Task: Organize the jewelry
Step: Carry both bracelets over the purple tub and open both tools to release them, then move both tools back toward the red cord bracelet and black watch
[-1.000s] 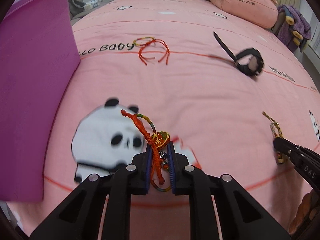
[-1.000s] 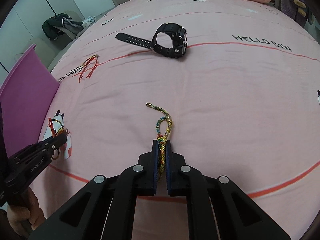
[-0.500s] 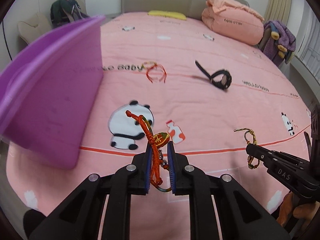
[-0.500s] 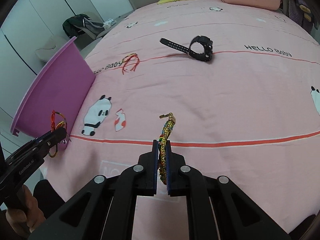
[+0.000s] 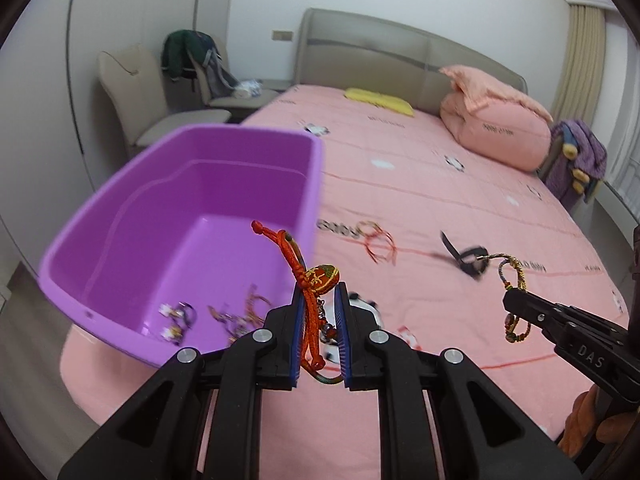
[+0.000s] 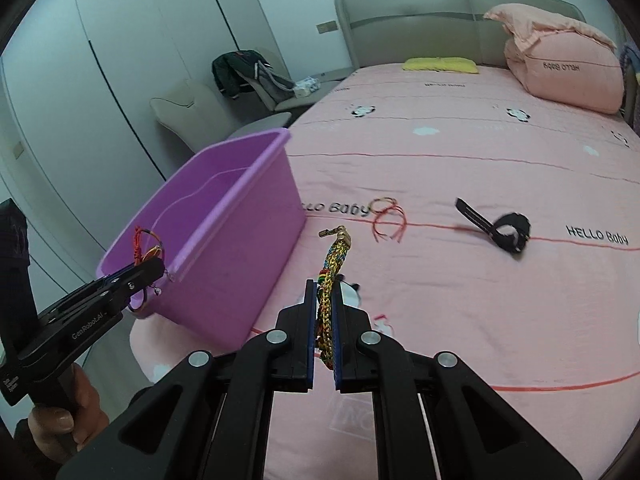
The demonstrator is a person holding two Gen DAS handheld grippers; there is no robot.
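Purple bin [image 5: 192,216] by L tool [image 5: 319,312]; watch [image 6: 508,234], red cords [image 6: 386,216] on bed.

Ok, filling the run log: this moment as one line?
left claw: red bracelet | right claw: braided bracelet | purple bin: near

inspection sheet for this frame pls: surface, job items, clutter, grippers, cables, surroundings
Surface: pink bed sheet with panda prints.
Job's things: purple bin on the bed's left edge, small jewelry pieces inside; red string bracelet and black watch lie on the sheet.
Clutter: yellow pillow, pink folded quilt.
Grippers: left hand-held gripper shut on red cord bracelet; right hand-held gripper shut on gold braided bracelet.
Cables: nothing seen.
Surroundings: chair with dark jacket, wardrobe doors.
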